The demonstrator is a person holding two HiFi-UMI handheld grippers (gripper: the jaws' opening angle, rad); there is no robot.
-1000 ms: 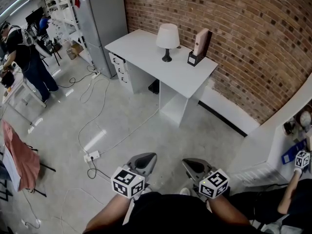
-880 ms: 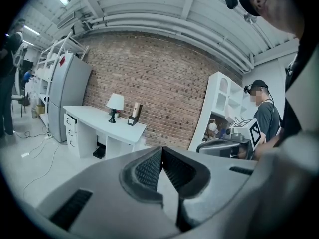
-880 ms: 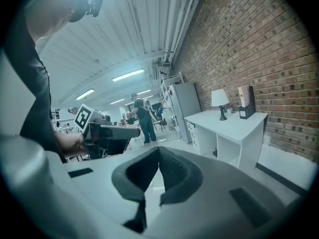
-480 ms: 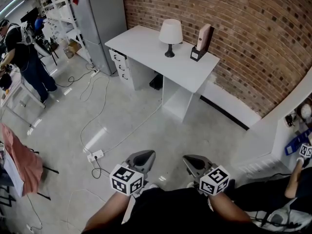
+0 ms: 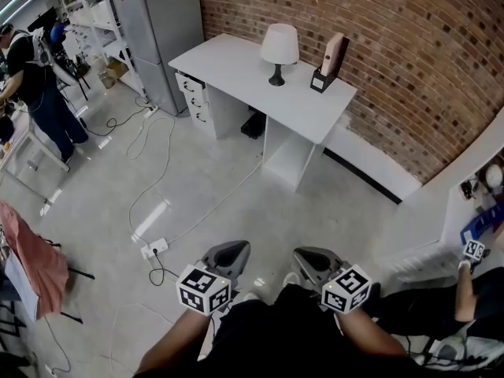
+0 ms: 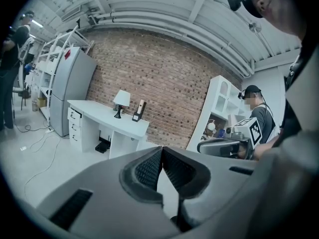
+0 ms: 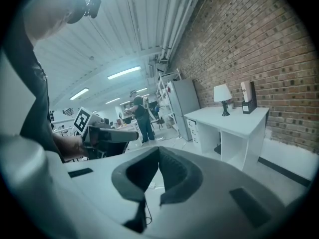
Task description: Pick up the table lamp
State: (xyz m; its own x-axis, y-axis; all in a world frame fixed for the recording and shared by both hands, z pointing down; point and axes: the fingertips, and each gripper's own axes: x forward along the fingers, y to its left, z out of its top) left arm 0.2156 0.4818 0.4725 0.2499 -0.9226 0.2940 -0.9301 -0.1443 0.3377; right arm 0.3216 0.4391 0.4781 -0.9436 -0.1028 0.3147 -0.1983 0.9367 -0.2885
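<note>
A person holding a two-jaw gripper in each hand faces a white desk (image 5: 236,68) set against a brick wall (image 5: 409,61), with an open stretch of pale grey floor (image 5: 260,211) lying between them. The table lamp (image 5: 279,50), a white shade on a dark stem and round base, stands upright on the desk top toward the wall side, well apart from both grippers. The left gripper (image 5: 229,253), held low at the person's front in the head view, has its jaws pressed together with nothing between them, and the right gripper (image 5: 309,260) just beside it is likewise closed and empty. On the lamp's right in the head view, near it on the same desk top, a dark holder (image 5: 321,79) carries a tall pale item whose nature cannot be made out. The desk has drawers (image 5: 189,105) under its left end, and a dark object (image 5: 253,124) sits on the floor beneath it. A tall grey cabinet (image 5: 161,30) stands left of the desk. White cables (image 5: 157,172) trail across the floor to a power strip (image 5: 153,250). At far left a person in a dark top (image 5: 35,77) stands near white shelving (image 5: 87,14), and at the right edge another person's arm (image 5: 465,294) holds up a marker cube (image 5: 472,251)
</note>
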